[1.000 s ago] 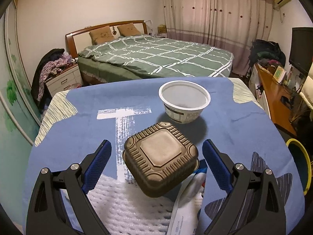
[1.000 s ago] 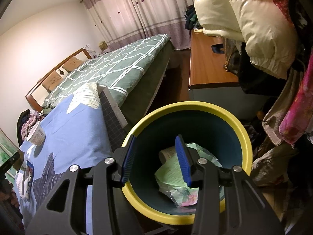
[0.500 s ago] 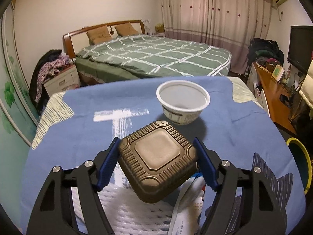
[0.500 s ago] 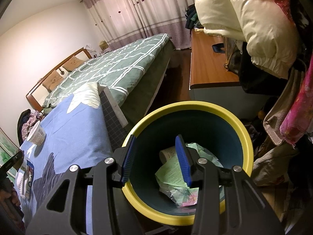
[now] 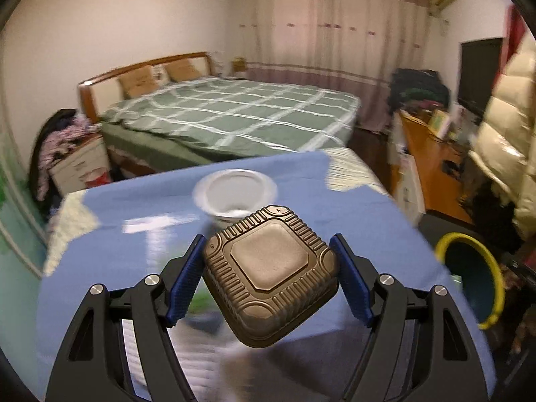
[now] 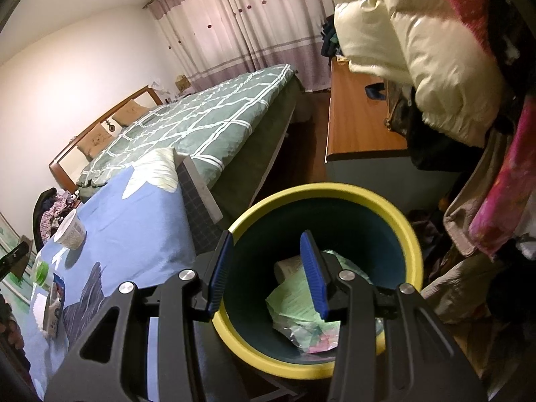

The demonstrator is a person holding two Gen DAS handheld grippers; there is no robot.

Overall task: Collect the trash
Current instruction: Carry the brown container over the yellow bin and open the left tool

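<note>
My left gripper (image 5: pixel 269 279) is shut on a brown square clamshell food box (image 5: pixel 270 276), lifted off the blue tablecloth (image 5: pixel 368 214). Both blue pads press its sides. Behind it stands a white paper bowl (image 5: pixel 234 194), seen also in the right wrist view as the paper bowl (image 6: pixel 69 229). My right gripper (image 6: pixel 268 268) hangs over the yellow-rimmed bin (image 6: pixel 398 221) with its jaws apart and nothing between them. Green paper and other trash (image 6: pixel 301 305) lie in the bin's bottom. The same bin (image 5: pixel 469 278) shows at the right of the left wrist view.
White foam wrap (image 5: pixel 197 368) and a packet (image 6: pixel 53 305) lie on the near table. A green bed (image 5: pixel 234 117) stands beyond the table. A wooden desk (image 6: pixel 358 114) and hanging padded coats (image 6: pixel 435 40) crowd the right side around the bin.
The left jaws closed on the brown box, then lifted it off the table and swung right, bringing the bin further into view. The right gripper stayed over the bin.
</note>
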